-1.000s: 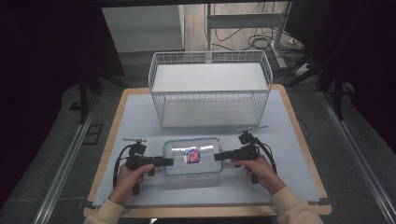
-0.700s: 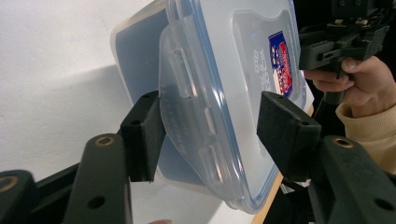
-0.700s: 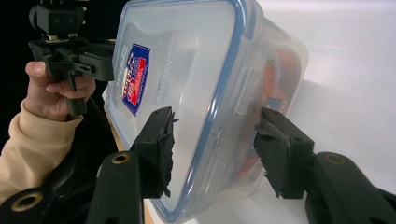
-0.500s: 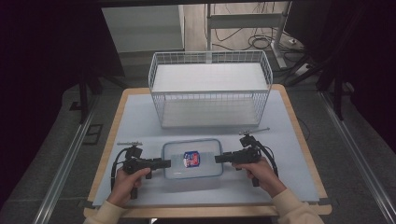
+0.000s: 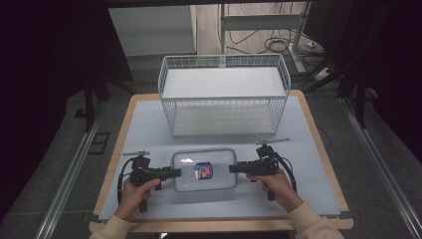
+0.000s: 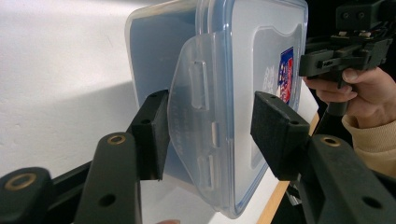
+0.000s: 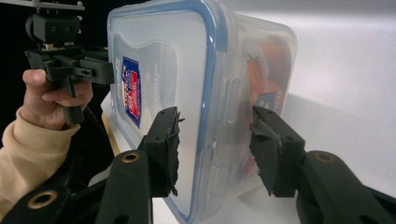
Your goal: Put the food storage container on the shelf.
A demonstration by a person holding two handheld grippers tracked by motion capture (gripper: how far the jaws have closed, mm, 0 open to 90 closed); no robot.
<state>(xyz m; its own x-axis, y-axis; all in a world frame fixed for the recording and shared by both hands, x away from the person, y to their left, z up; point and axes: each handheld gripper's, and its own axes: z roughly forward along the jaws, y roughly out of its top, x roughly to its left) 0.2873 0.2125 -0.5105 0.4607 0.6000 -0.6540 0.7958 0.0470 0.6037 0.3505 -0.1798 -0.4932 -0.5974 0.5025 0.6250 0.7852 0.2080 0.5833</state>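
High view: both tongs flank the lidded plastic box point(image 5: 204, 170) on the worktop point(image 5: 149, 129); right tongs point(image 5: 233, 169) clamp its end, left tongs point(image 5: 177, 172) closing, one pad off.

Box point(image 5: 204, 170): clear plastic, smooth, glossy; lid point(image 6: 261, 70) w/ blue rim seal, printed label point(image 5: 203, 171) in red/blue, translucent side latch point(image 6: 196, 116) slightly frosted. Basket point(image 5: 224, 97): white coated metal wire, thin mesh, satin finish. Table point(image 5: 308, 149): pale matt sheet top, smooth, w/ light wood edge. Left gripper point(image 6: 210, 135) & right gripper point(image 7: 215, 149): black matt plastic, brass-coloured metal inserts at pivots; pads point(image 7: 168, 149) dark rubber or foam, rough, frayed at edges. Sleeve point(image 7: 32, 154): beige knit cloth, soft, matt.
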